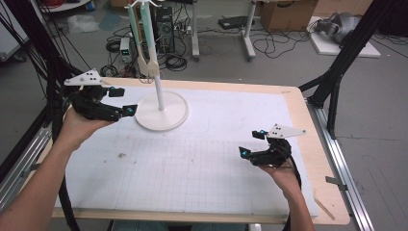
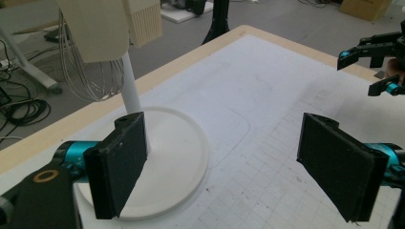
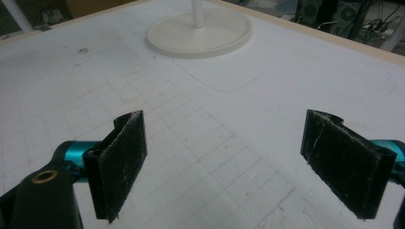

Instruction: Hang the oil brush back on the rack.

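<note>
On the left side of the high view, my left gripper [image 1: 120,102] hangs just beside the white stand [image 1: 161,111], with its jaws spread wide and nothing between them. My right gripper [image 1: 252,143] sits low at the right of that view, well apart from the stand, and its jaws are spread wide and empty too. The stand has a round flat base and a thin pole, and it rests on the white mat [image 1: 202,159] that covers the table [image 1: 312,139]. A whisk [image 2: 90,71] and some flat tools hang from the top of the stand. The left gripper view shows the whisk wires up close at the upper left, right by the pole, and my other gripper far off at the upper right. In the right gripper view I see the stand's base [image 3: 199,32] at the top and lots of bare mat with grid lines.
</note>
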